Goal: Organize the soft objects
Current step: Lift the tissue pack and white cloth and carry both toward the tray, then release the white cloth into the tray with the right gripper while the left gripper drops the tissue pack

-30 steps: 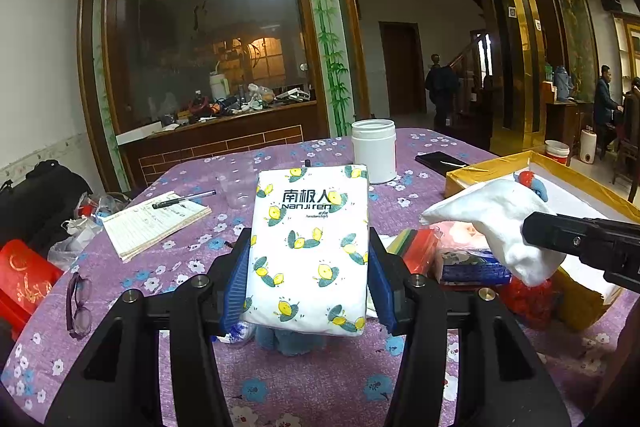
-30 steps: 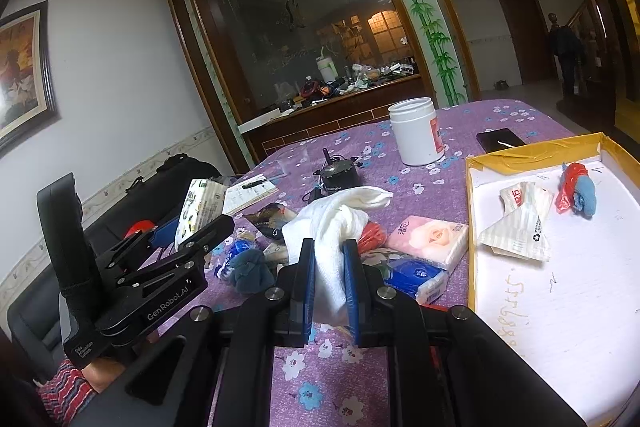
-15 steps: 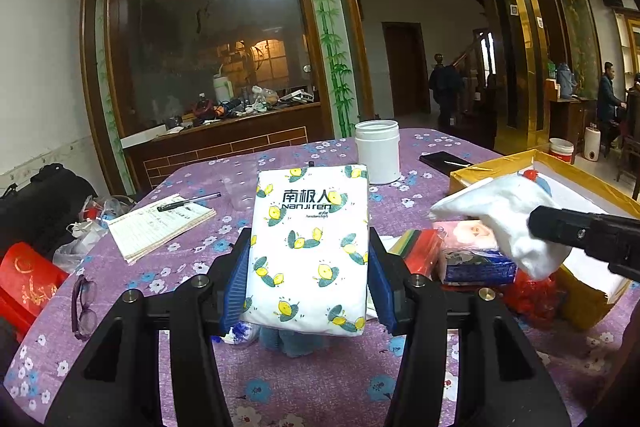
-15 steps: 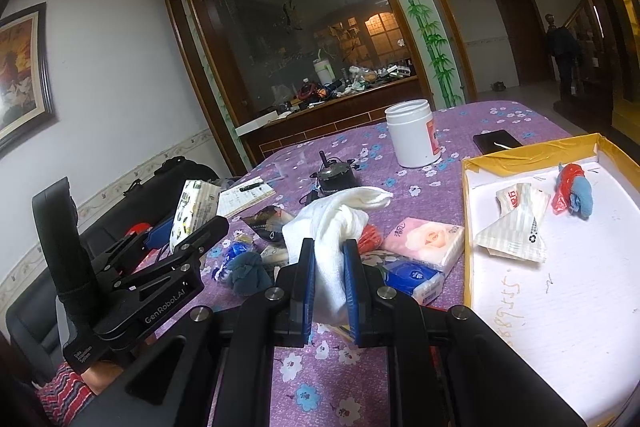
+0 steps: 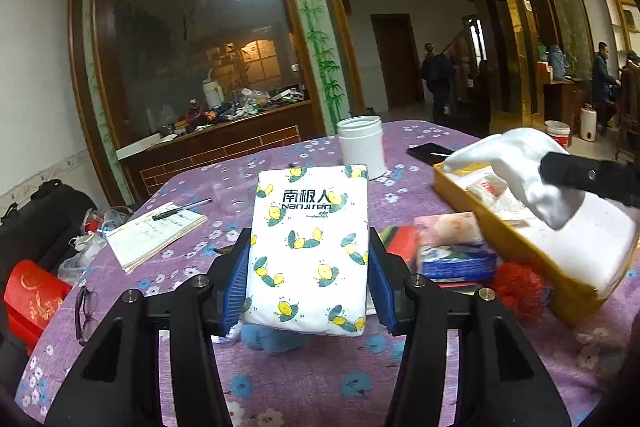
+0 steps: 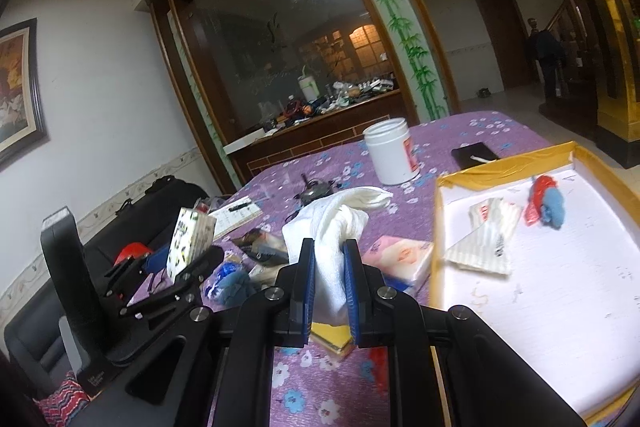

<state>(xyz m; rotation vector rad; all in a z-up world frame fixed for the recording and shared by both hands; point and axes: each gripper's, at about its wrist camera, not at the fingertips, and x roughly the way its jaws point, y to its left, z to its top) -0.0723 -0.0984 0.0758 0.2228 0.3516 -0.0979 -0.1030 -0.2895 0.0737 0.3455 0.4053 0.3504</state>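
Note:
My left gripper (image 5: pixel 307 281) is shut on a white tissue pack with lemon print (image 5: pixel 308 247), held upright above the purple table; the pack also shows in the right wrist view (image 6: pixel 190 241). My right gripper (image 6: pixel 328 291) is shut on a white cloth (image 6: pixel 338 223), held in the air by the left edge of the yellow box (image 6: pixel 440 227). In the left wrist view the cloth (image 5: pixel 516 167) hangs over the box (image 5: pixel 520 247). Inside the box lie a striped packet (image 6: pixel 488 239) and a red and blue soft thing (image 6: pixel 546 201).
On the flowered table (image 5: pixel 320 387) lie a pink tissue pack (image 6: pixel 400 255), a blue pack (image 5: pixel 456 259), a red mesh ball (image 5: pixel 518 287), a blue cloth (image 6: pixel 236 287), a white jar (image 5: pixel 360 147), a notepad with pen (image 5: pixel 156 231), glasses (image 5: pixel 84 311) and a phone (image 6: pixel 474 155).
My right gripper has carried the white cloth up and to the right, from over the pile to over the box's edge. The left gripper still holds the tissue pack, nearly still.

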